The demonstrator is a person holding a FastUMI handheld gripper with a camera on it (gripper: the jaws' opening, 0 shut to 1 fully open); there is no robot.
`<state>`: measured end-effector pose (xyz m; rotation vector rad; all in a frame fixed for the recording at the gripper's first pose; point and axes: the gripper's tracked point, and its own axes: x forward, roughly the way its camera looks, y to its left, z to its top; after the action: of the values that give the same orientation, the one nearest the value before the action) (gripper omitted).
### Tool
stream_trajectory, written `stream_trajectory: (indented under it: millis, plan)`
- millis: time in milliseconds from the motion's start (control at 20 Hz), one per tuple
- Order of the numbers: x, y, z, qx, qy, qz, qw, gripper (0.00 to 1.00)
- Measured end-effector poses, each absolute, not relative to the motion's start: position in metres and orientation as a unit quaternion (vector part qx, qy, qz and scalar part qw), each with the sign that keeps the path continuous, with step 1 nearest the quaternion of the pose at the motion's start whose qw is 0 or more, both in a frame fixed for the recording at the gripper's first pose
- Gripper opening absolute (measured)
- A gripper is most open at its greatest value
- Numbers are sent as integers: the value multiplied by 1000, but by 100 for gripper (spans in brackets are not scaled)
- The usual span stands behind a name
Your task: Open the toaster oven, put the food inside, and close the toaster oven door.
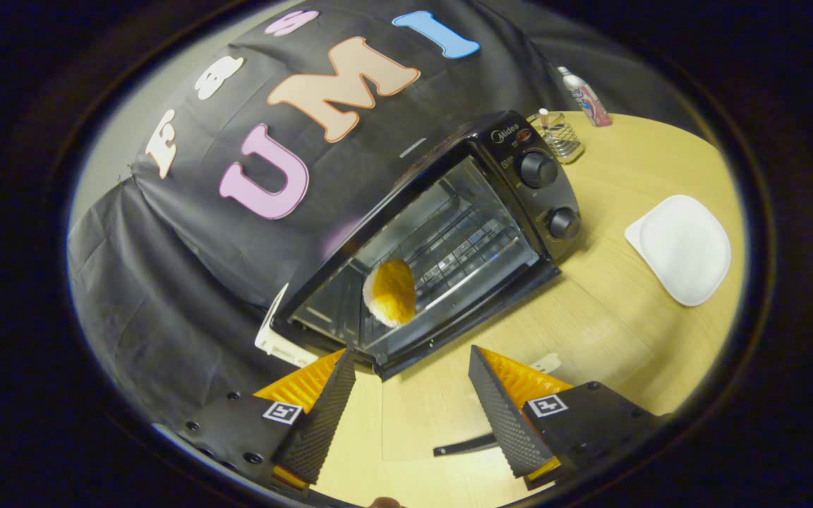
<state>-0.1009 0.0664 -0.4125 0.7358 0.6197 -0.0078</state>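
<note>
Jaws (412, 367) gaping, empty, low in frame. Mid-frame beyond: food (390, 291), probably soft and light, inside toaster oven (449, 233) on bench (618, 331). Door probably stiff; push top edge.

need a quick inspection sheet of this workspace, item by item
surface: light wooden table, bare ahead of the tongs
job's things: black toaster oven with the yellow food seen at its glass front; whether the door is shut cannot be told
clutter: white plate beside the oven, wire holder and a bottle beyond it
grippers: tongs open, fingers apart, holding nothing, just short of the oven's front
cables: nothing seen
surroundings: black cloth booth wall behind the oven
</note>
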Motion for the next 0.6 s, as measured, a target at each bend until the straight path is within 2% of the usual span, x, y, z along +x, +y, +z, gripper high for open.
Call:
stream_trajectory:
  millis: [300,600]
  plan:
    - [-161,60,-439,243,352,-11,904,100]
    - [-194,52,-476,129,421,-19,898,100]
